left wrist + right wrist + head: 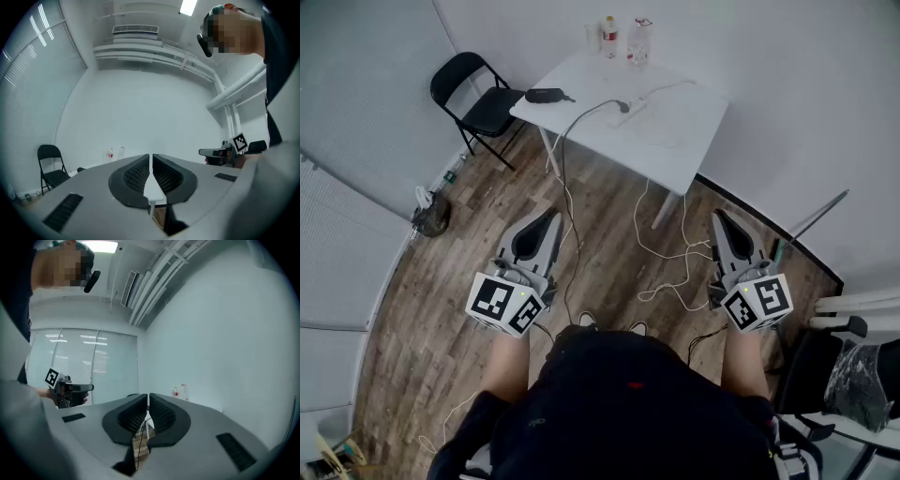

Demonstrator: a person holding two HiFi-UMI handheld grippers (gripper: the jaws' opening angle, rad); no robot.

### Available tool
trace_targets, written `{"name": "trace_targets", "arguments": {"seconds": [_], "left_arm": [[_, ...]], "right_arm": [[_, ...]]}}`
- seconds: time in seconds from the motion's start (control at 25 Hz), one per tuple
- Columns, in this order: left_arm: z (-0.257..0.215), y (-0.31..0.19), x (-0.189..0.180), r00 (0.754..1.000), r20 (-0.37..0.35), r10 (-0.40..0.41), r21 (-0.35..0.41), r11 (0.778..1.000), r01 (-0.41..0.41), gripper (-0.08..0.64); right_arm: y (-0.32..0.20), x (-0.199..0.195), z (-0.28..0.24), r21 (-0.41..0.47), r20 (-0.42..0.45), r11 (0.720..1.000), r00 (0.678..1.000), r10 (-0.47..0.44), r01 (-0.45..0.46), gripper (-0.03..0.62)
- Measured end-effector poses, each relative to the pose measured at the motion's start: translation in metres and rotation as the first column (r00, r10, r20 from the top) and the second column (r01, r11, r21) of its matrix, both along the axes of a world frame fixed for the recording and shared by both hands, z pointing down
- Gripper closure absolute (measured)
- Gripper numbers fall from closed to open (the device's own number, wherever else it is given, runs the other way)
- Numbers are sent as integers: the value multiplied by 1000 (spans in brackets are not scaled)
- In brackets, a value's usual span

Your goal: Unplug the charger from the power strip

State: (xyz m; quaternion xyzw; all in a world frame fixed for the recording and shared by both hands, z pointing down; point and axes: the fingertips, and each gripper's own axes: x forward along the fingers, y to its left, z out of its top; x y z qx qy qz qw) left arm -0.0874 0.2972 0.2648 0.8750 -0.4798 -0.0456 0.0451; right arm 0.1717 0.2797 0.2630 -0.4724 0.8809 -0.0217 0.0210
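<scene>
A white power strip lies on the white table at the far end of the room. A dark charger plug sits in the strip, and its grey cable runs off the table's front edge to the floor. Both grippers are held level well short of the table, over the wooden floor. My left gripper is shut with nothing between its jaws. My right gripper is shut and empty too. Each gripper view shows the table only as a sliver between the jaws.
A black flat object lies at the table's left corner, and two bottles stand at its far edge. A black folding chair stands left of the table. White cables trail across the floor. More chairs stand at the right.
</scene>
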Motion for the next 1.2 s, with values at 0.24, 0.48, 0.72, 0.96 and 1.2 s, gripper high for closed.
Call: {"name": "trace_targets", "arguments": {"seconds": [0.24,0.48,0.72,0.96,1.2], "left_arm": [[3,-2,-5,1000,-3,-2,-4,1000,2,520],[6,-2,-16,1000,-8,0,-5,1000,0,520],[8,-3,-42,1000,-5,5,0,1000,-5,520],[30,-9,-73,999,-8,36,-18,999,-36,520],[47,-22,-78,997,-15,82,-39,996,-83,520]], "right_arm": [[-2,-5,4,-6,-7,1000,1000,2,-2,560],[-3,-17,3,-4,8,1000,1000,-1,1,560],[-5,-47,5,-15,-2,1000,1000,-10,10,560],[-3,-85,19,-26,-37,1000,999,5,-6,560],[-5,-100,40,-78,-61,997,998,13,-17,560]]}}
